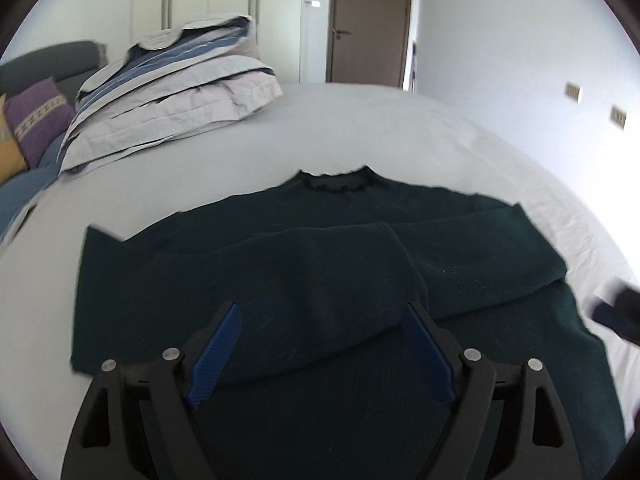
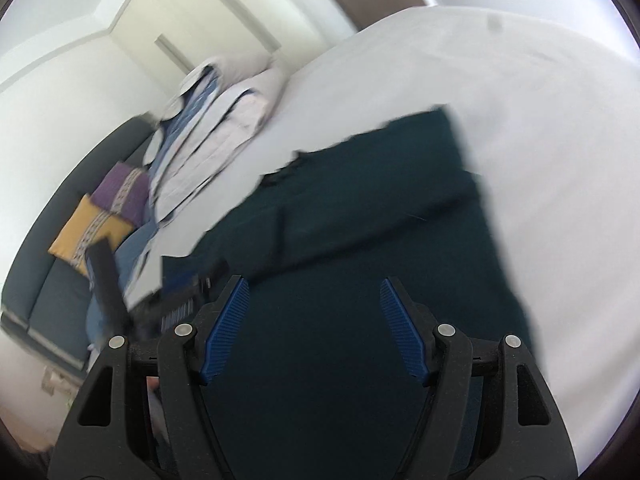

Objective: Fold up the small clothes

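A dark green sweater [image 1: 280, 248] lies flat on the white bed [image 1: 360, 132], collar [image 1: 336, 182] at the far side. Both sleeves are folded in across its chest. My left gripper [image 1: 324, 312] hovers over the sweater's lower middle, open, with nothing pinched between its blue pads [image 1: 218, 352]. In the right wrist view, tilted and blurred, the sweater [image 2: 360, 220] fills the centre. My right gripper [image 2: 313, 282] is open above it, near its right side, pads [image 2: 402, 328] apart and empty. A dark blurred shape [image 1: 618, 312] at the right edge looks like the other gripper.
A pile of folded grey and blue bedding [image 1: 172, 96] sits at the bed's far left corner. Purple [image 1: 36, 120] and yellow cushions lean on a dark sofa at left. A brown door [image 1: 368, 20] and white wardrobes stand behind. White sheet [image 2: 520, 100] lies right of the sweater.
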`<state>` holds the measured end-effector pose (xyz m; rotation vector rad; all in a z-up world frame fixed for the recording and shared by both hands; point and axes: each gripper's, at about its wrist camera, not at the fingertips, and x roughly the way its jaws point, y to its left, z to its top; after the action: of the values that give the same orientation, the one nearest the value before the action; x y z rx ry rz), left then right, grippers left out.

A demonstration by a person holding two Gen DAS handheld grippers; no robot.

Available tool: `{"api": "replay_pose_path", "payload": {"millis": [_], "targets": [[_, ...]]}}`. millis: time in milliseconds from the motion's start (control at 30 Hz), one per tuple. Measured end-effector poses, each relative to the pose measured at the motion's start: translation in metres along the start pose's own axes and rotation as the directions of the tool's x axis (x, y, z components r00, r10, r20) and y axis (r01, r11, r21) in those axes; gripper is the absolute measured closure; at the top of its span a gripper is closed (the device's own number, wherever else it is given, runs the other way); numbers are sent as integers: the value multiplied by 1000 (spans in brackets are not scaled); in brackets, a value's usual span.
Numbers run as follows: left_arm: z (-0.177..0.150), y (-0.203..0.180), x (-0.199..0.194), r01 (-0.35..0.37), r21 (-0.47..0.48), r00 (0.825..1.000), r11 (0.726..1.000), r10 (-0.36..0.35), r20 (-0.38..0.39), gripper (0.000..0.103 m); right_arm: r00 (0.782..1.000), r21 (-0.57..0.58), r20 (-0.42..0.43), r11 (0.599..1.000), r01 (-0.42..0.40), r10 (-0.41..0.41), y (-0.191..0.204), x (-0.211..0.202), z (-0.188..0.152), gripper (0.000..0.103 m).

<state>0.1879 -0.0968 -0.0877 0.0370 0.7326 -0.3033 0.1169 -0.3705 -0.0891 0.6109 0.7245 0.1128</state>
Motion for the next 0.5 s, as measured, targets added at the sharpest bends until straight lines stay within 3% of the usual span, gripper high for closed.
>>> {"api": "replay_pose_path", "payload": {"millis": [100,200,367,500], "targets": [[-5,30,-17,33,-86,999,996,-32,17,18,998,-11,-65,1000,-17,16,19,46,27,35],[-5,62,-31,21,-148,999,989,-15,39,18,988,-16,-150,999,-32,29,32,97,49,35],[-9,122,-44,17,-273,999,962,-6,40,19,961,-25,-257,994,102,-105,25,171,64,35],[-15,157,-45,-10,-326,999,945,21,31,25,958,-69,-257,991,115,-129,31,189,60,35]]}}
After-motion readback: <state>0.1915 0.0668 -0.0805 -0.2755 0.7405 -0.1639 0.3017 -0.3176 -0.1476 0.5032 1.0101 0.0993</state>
